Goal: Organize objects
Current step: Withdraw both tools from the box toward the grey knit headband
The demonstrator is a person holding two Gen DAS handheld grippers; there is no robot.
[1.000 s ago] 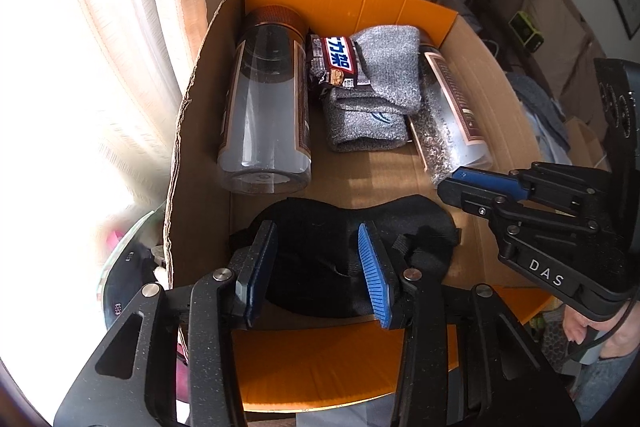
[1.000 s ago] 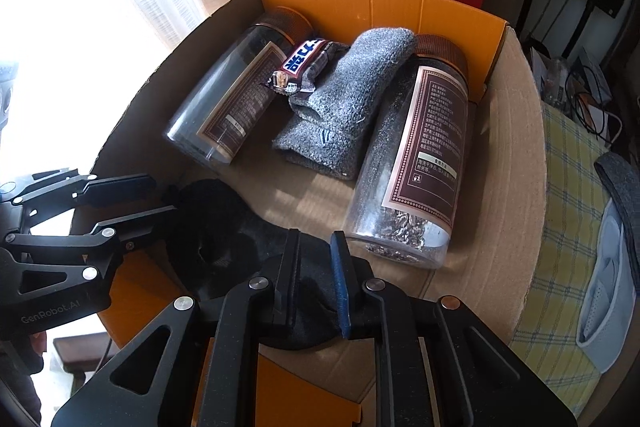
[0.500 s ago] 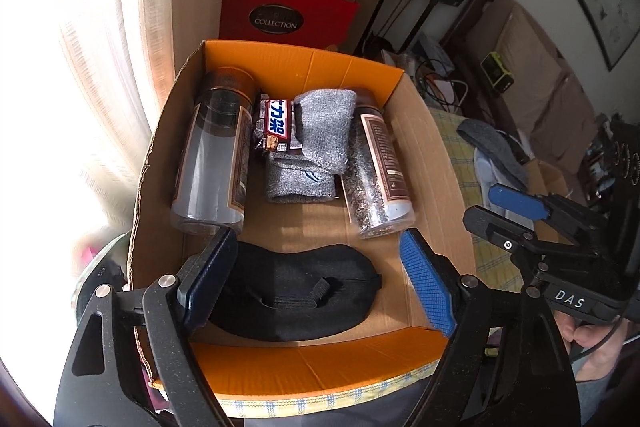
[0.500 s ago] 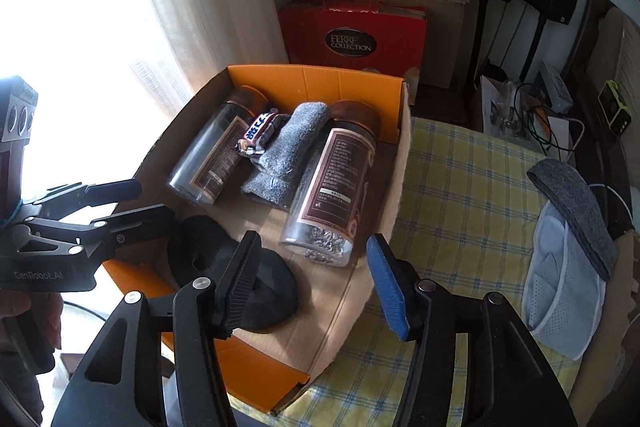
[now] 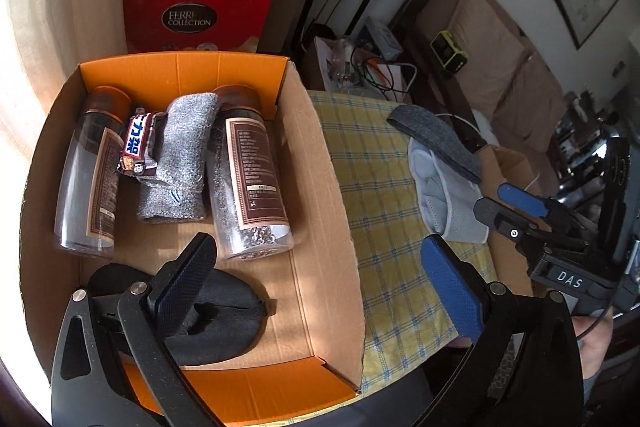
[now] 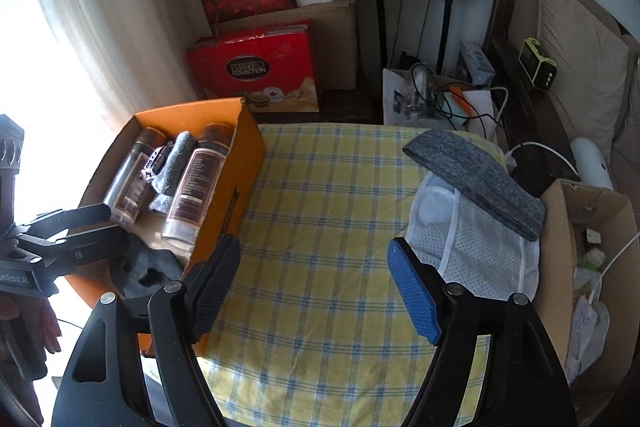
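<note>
Corrugated cardboard box (image 5: 320,163), orange inner flaps, sits at left edge of yellow checked cloth (image 6: 328,211). Two clear plastic cylinder jars (image 5: 248,179) (image 5: 86,175) lie flat in it, long axes toward far wall, brown caps at far end. Knitted grey sock (image 5: 180,163) folded between them, glossy candy bar wrapper (image 5: 138,147) just beside it. Soft black eye mask (image 5: 224,311) lies crosswise at near wall. Left gripper (image 5: 320,291) and right gripper (image 6: 314,291) both opening wide, nothing between jaws
</note>
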